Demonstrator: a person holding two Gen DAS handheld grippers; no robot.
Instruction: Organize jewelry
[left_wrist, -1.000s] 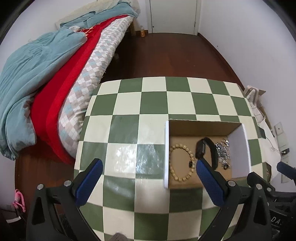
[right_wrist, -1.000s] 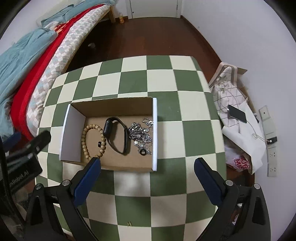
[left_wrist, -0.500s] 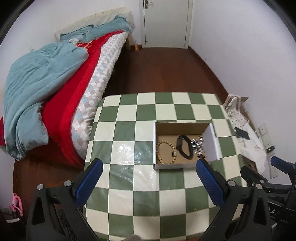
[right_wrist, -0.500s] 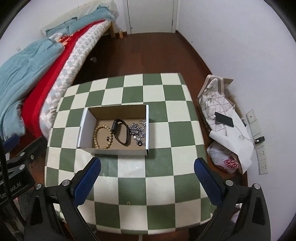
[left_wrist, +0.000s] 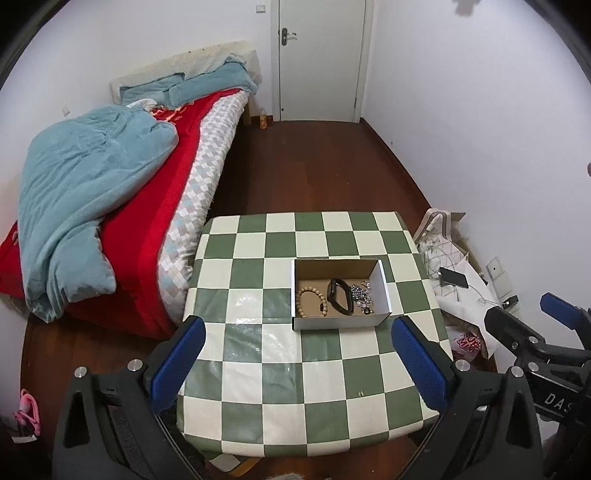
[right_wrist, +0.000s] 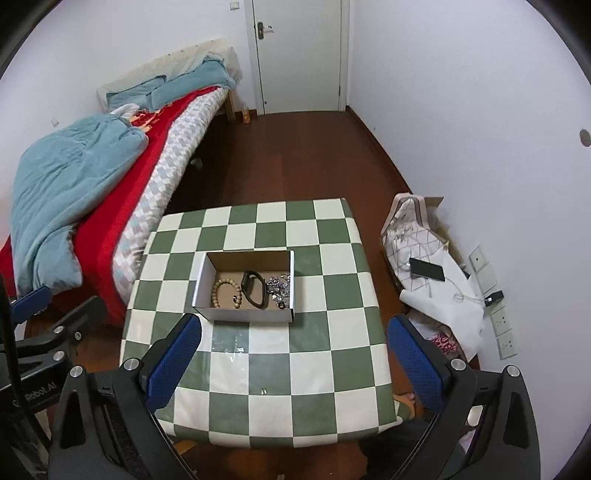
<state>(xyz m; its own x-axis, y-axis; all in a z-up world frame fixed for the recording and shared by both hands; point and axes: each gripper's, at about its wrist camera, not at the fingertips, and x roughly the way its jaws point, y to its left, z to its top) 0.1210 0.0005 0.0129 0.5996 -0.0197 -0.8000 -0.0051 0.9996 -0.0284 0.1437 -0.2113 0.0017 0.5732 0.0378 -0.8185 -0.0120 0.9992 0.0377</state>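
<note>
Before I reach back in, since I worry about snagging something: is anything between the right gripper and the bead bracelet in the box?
Only the box's near wall. The bead bracelet lies on the box floor behind it, left of the black band. The checkered table below the right gripper is bare, so come in from above.

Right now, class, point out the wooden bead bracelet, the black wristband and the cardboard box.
wooden bead bracelet (left_wrist: 312, 302), left wrist view, on its left arc of beads.
black wristband (right_wrist: 253, 288), right wrist view, on its left strap.
cardboard box (left_wrist: 340, 321), left wrist view, on its white near wall.
</note>
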